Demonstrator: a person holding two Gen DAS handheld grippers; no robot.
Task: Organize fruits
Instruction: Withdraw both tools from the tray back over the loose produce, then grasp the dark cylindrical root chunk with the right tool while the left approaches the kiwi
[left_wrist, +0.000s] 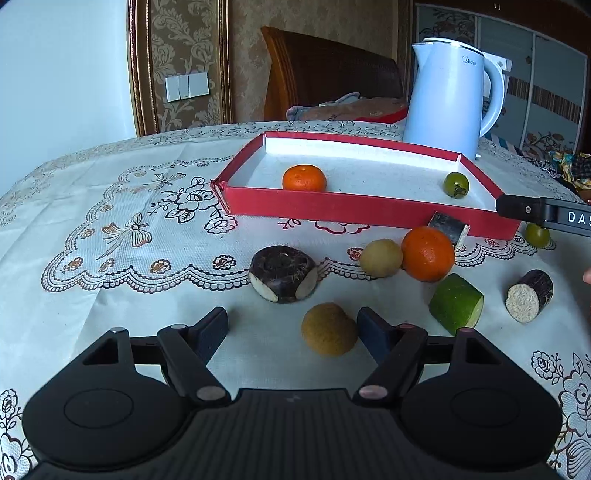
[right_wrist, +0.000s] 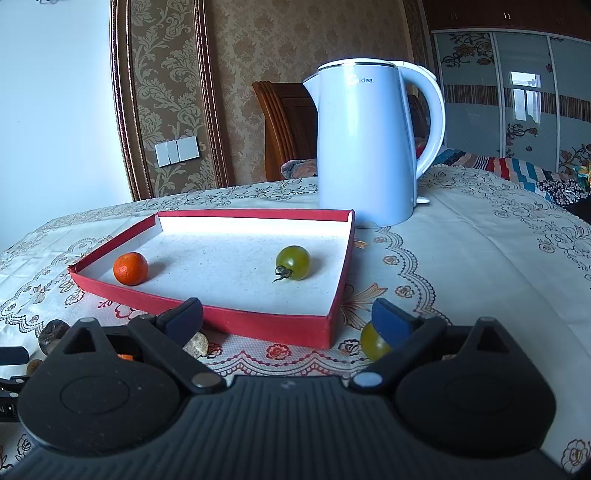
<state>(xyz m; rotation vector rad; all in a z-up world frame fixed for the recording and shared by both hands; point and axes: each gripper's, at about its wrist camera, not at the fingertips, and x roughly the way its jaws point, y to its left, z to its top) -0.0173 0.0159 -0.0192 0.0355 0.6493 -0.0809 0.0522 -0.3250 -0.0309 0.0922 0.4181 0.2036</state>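
Fruits lie loose before the red tray (left_wrist: 362, 212), so both grippers hover with jaws apart, left gripper (left_wrist: 291, 328) nearing a brown fruit (left_wrist: 328, 328).

A lived-in home, likely a dining corner beside a bedroom. The walls carry brown damask wallpaper (right_wrist: 162, 74) framed by carved wooden moulding (right_wrist: 122, 110), with a bank of light switches (right_wrist: 176, 151). The desk wears a lace-patterned floral tablecloth (left_wrist: 129, 229). A white Midea kettle (right_wrist: 365, 147) stands on it, behind a shallow red box (right_wrist: 207, 314). A wooden chair (right_wrist: 284, 125) with bundled cloth on it sits at the far side. To the right are sliding wardrobe doors (right_wrist: 517, 92) with floral panels and a striped quilt (right_wrist: 517, 170).
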